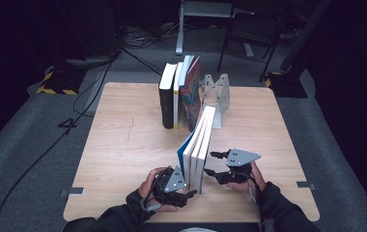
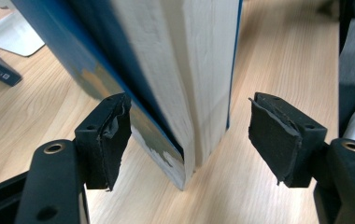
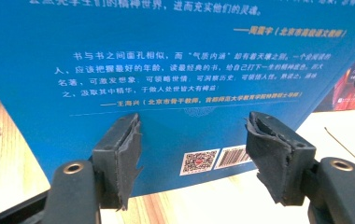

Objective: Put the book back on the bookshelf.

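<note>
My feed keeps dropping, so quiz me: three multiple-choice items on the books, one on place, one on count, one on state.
1. Where do the blue-covered books stand?
A. between the two hand-held grippers
B. inside the metal bookend
C. on the floor

2. How many books stand in the near group?
A. one
B. three
C. six

3. How do the jaws of the left hand-held gripper stand?
A. clamped on the books
B. shut with nothing between
C. apart, pads off the books

Answers: 1 A, the left one and the right hand-held gripper flank them. 2 B, three page blocks show from above. 3 C, gaps show beside both pads.
</note>
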